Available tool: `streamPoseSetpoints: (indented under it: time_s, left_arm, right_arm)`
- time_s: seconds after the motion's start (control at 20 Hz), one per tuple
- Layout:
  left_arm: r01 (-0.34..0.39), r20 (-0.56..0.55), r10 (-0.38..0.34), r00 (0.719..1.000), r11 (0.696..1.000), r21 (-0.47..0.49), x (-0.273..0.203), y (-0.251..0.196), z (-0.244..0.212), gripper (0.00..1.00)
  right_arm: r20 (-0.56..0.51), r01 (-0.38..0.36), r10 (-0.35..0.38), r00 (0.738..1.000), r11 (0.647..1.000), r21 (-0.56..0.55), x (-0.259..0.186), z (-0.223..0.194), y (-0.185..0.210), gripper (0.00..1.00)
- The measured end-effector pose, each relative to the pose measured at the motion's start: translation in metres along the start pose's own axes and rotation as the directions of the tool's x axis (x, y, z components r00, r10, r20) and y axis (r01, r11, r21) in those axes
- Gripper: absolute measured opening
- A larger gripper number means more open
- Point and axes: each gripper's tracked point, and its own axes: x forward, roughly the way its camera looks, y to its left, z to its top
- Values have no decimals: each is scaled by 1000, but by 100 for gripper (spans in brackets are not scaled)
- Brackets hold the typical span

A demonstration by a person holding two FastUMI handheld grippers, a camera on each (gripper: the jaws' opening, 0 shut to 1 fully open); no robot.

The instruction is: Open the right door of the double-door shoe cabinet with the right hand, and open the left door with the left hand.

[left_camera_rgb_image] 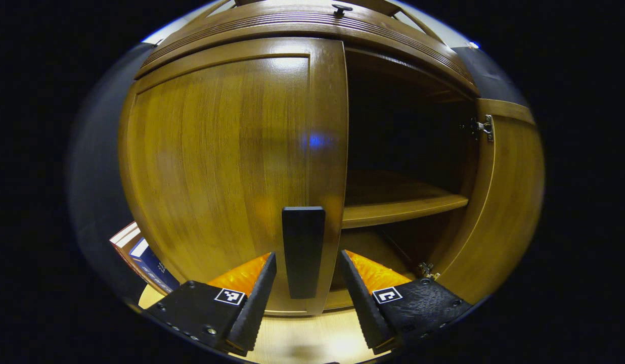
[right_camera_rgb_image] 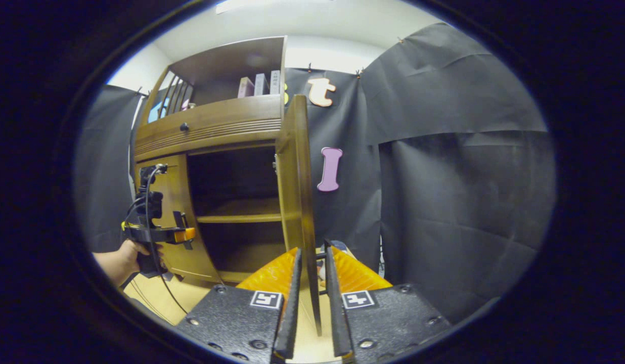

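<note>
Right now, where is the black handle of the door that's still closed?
In the left gripper view, the black handle stands upright on the closed left door, at its lower right edge beside the open compartment, between the left gripper's spread fingers.

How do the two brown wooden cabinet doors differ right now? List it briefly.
The left wooden door is closed; the right wooden door stands swung open. The left door's black bar handle sits untouched between the fingers of the open left gripper; the right gripper straddles the right door's edge. Both are glossy brown wood.
</note>
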Motion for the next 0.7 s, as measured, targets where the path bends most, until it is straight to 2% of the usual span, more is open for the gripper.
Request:
streamPoseSetpoints:
  time_s: [0.05, 0.1, 0.15, 0.2, 0.25, 0.35, 0.4, 0.5, 0.55, 0.65, 0.7]
  left_arm:
    - [1, 10, -1, 1000, 1000, 1, 2, 2, 1, 77]
    - [10, 17, -10, 1000, 1000, 3, 5, 0, 3, 77]
    - [1, 15, -1, 1000, 1000, 9, 6, 3, 2, 84]
    - [-3, 7, 3, 1000, 1000, 11, 9, 5, -1, 66]
    - [-9, 0, 9, 1000, 1000, 8, 10, 6, -3, 66]
    - [0, 9, 0, 1000, 1000, -6, 11, 6, -4, 66]
    - [6, 10, -6, 1000, 1000, -6, 13, 5, -4, 53]
    - [24, 23, -25, 999, 1000, 13, 10, 6, -2, 66]
    - [35, 18, -35, 999, 999, 23, 13, 3, -4, 40]
    - [33, 17, -34, 999, 999, 23, 13, 4, -5, 24]
    - [32, 21, -33, 999, 999, 24, 12, 5, -3, 33]
  right_arm:
    - [0, -17, 17, 1000, 1000, -6, -1, 1, 4, 36]
    - [1, -26, 26, 1000, 1000, -12, -3, 2, 8, 47]
    - [8, -32, 32, 999, 999, -17, -3, 4, 10, 53]
    - [17, -32, 32, 999, 999, -25, -4, 8, 13, 55]
    - [24, -32, 33, 999, 999, -32, -1, 13, 14, 58]
    - [24, -39, 40, 999, 999, -38, 0, 11, 19, 58]
    - [23, -49, 50, 998, 998, -38, -1, 10, 23, 59]
    - [17, -59, 60, 998, 998, -37, -1, 7, 28, 59]
    - [15, -54, 55, 998, 998, -37, 2, 8, 28, 59]
    - [17, -53, 53, 998, 998, -37, 3, 8, 31, 60]
    - [18, -55, 56, 998, 998, -39, 3, 8, 32, 58]
